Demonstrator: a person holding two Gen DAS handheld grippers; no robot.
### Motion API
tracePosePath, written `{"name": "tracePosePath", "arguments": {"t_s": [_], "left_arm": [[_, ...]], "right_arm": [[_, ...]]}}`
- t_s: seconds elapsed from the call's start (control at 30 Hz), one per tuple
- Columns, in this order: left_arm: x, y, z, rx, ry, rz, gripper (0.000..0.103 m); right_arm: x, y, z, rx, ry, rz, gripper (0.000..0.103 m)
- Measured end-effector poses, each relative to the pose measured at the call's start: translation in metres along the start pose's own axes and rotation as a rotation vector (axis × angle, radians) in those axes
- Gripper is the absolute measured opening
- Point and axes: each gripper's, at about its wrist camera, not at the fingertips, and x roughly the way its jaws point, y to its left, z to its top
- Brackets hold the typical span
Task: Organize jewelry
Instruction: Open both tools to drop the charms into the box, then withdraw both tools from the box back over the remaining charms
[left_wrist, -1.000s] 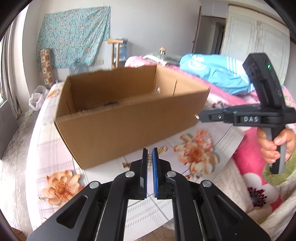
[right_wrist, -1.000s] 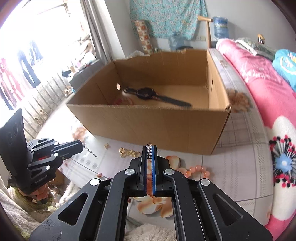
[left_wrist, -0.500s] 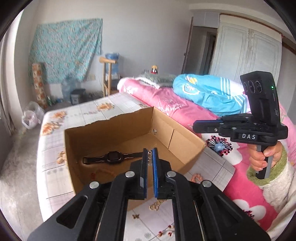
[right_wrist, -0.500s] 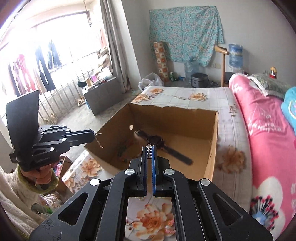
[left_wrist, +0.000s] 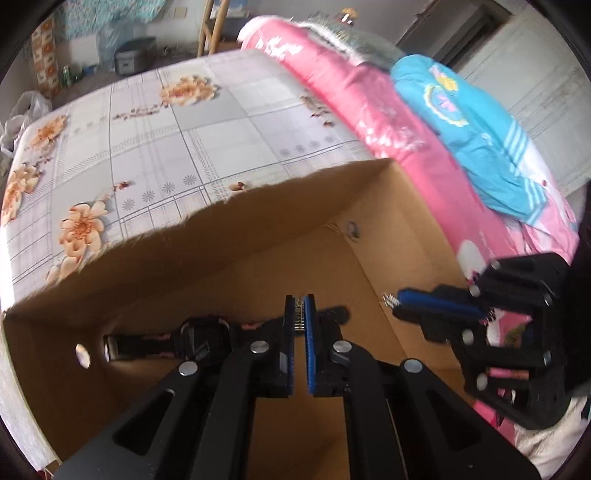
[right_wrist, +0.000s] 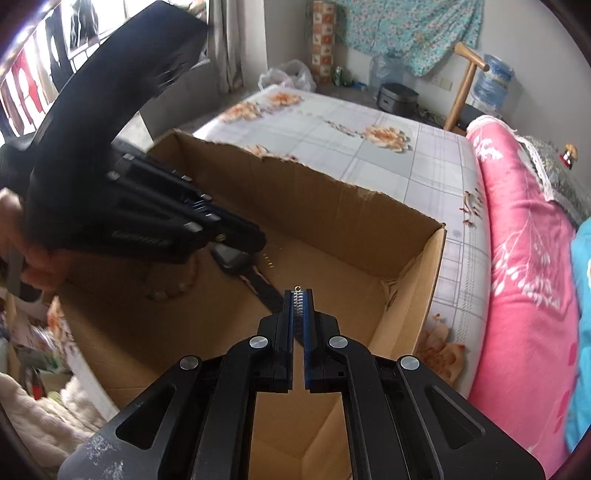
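- Over the box (left_wrist: 258, 236), both grippers are pointed steeply down, as seen from both wrist views.
- At far left in the right wrist view, the left gripper (right_wrist: 255, 236) is held by a hand (right_wrist: 22, 254), its fingers drawn together above the box's left part; a faint fine chain (right_wrist: 271, 260) is seen hanging just beside its tip.
- On the box floor, a black watch (left_wrist: 203, 338) is laid flat, its strap stretched across; a dark bead bracelet (right_wrist: 170, 286) is seen beside it, partly blurred.
- At centre in the right wrist view, the right gripper (right_wrist: 298, 299) is closed tight, with a small metal link pinched between its blue pads (right_wrist: 306, 314).
- To the right, the sheet (right_wrist: 369, 125) is covered by a pink quilt (right_wrist: 524, 258) and a blue garment (left_wrist: 476, 122).
- At far right in the left wrist view, the right gripper is seen side-on, a small metal end showing at its tip.
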Motion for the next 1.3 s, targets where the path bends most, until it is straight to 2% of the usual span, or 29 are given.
{"name": "tracePosePath", "arguments": {"t_s": [0.23, 0.27, 0.33, 0.47, 0.6, 0.8, 1.0, 1.1, 1.3], "left_arm": [[0.037, 0.014, 0.028, -0.069, 0.029, 0.005, 0.005], [0.039, 0.016, 0.030, -0.079, 0.036, 0.005, 0.006], [0.045, 0.018, 0.031, -0.097, 0.048, 0.001, 0.018], [0.046, 0.018, 0.029, -0.093, 0.039, 0.013, 0.022], [0.034, 0.015, 0.025, -0.078, 0.011, 0.018, 0.022], [-0.017, 0.000, 0.011, -0.037, -0.084, 0.003, 0.022], [-0.104, -0.024, -0.044, 0.051, -0.274, 0.005, 0.022], [-0.143, -0.034, -0.090, 0.088, -0.377, -0.001, 0.022], [-0.174, -0.036, -0.177, 0.090, -0.513, 0.017, 0.022]], "right_arm": [[0.022, -0.009, 0.004, -0.049, 0.062, -0.085, 0.005], [0.022, -0.010, 0.003, -0.052, 0.060, -0.091, 0.005], [0.022, -0.013, 0.003, -0.052, 0.057, -0.097, 0.005], [0.016, -0.018, -0.001, -0.036, 0.039, -0.103, 0.005], [0.005, -0.023, -0.001, -0.011, 0.009, -0.105, 0.005], [-0.032, -0.026, -0.005, 0.066, -0.087, -0.078, 0.005], [-0.089, -0.010, -0.030, 0.131, -0.234, -0.009, 0.013], [-0.111, 0.001, -0.047, 0.164, -0.299, 0.060, 0.016], [-0.134, 0.037, -0.090, 0.201, -0.372, 0.181, 0.021]]}}
